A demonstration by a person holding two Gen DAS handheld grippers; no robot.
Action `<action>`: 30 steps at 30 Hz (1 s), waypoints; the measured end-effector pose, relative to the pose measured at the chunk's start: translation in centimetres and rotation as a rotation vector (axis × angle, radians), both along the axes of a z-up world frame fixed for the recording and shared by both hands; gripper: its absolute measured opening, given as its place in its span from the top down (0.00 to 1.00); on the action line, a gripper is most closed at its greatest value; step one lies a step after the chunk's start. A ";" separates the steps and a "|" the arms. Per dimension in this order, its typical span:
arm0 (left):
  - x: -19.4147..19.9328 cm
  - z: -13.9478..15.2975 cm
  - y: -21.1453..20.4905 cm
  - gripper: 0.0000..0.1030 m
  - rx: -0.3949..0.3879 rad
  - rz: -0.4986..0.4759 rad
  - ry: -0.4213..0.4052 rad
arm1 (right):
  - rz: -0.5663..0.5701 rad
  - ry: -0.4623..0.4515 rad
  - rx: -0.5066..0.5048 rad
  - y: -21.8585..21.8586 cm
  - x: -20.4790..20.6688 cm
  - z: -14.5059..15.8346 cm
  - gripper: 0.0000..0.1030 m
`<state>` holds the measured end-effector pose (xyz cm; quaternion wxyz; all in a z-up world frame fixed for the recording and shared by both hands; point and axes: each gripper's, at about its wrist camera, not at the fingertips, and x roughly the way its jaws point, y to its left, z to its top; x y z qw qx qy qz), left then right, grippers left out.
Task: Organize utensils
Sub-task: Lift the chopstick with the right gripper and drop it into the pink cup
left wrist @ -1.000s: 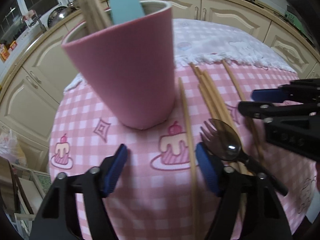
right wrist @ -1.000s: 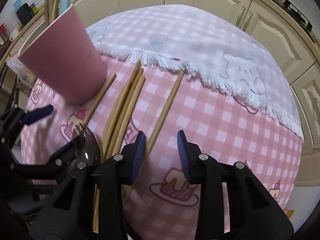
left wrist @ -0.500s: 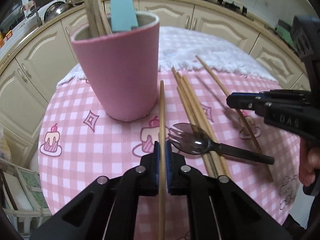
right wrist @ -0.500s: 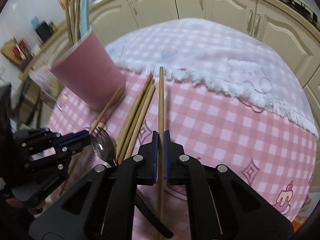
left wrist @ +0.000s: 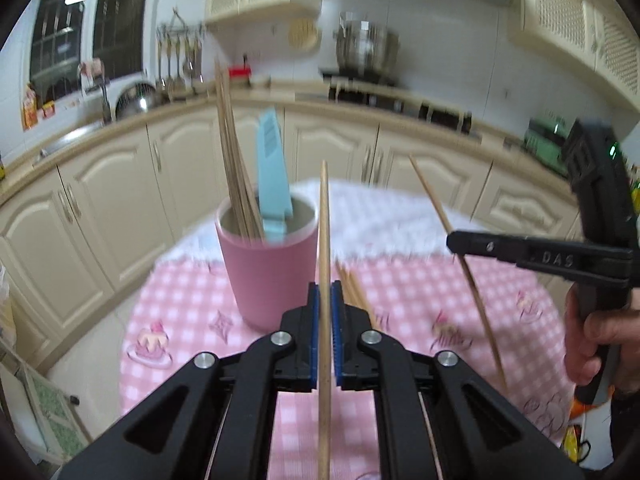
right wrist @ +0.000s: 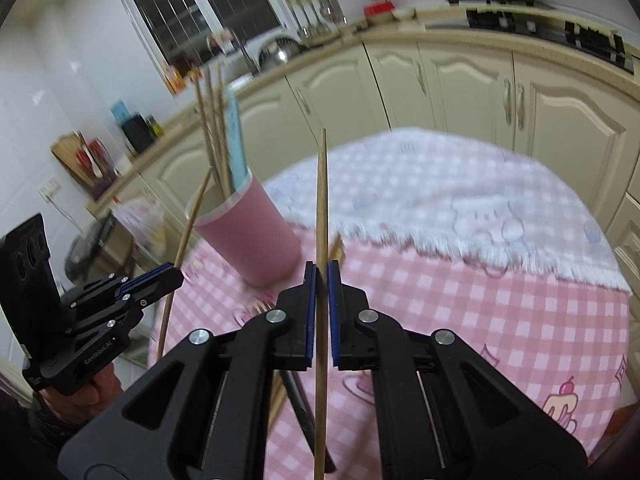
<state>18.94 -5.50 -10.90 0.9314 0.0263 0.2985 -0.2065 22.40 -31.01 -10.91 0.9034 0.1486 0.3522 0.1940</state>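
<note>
Left wrist view shows my left claw (left wrist: 325,320) clamped tight on a wooden chopstick (left wrist: 324,248), blue pads (left wrist: 313,332) pressing both sides, the stick running straight up between them and off the bench (left wrist: 192,312). Just behind it stands the pink cup (left wrist: 268,276) on the pink checked cloth, already holding a bundle of chopsticks (left wrist: 234,168) and a light blue utensil (left wrist: 274,176). More chopsticks (left wrist: 356,292) lie on the cloth just right of the cup. To the right, my right claw (left wrist: 456,242) pinches a second chopstick (left wrist: 460,256) that slants across the view, lifted clear of the cloth.

Right wrist view confirms it: my right claw (right wrist: 321,312) is closed on that chopstick (right wrist: 321,216), with the cup (right wrist: 252,236) to the left, beside my left claw (right wrist: 174,276). A dark handle (right wrist: 298,396) lies on the cloth beneath, partly hidden.
</note>
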 end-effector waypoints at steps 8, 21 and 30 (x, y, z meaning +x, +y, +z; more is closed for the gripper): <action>0.3 5.1 1.9 0.95 -0.129 0.049 -0.153 | -0.013 -0.151 0.052 0.4 0.4 4.2 0.94; 4.1 11.9 3.9 0.95 -0.296 0.088 -0.336 | 0.021 -0.366 0.092 3.8 4.9 11.6 0.94; 7.3 14.1 3.1 0.95 -0.351 0.091 -0.409 | 0.025 -0.454 0.118 6.2 8.1 14.2 0.94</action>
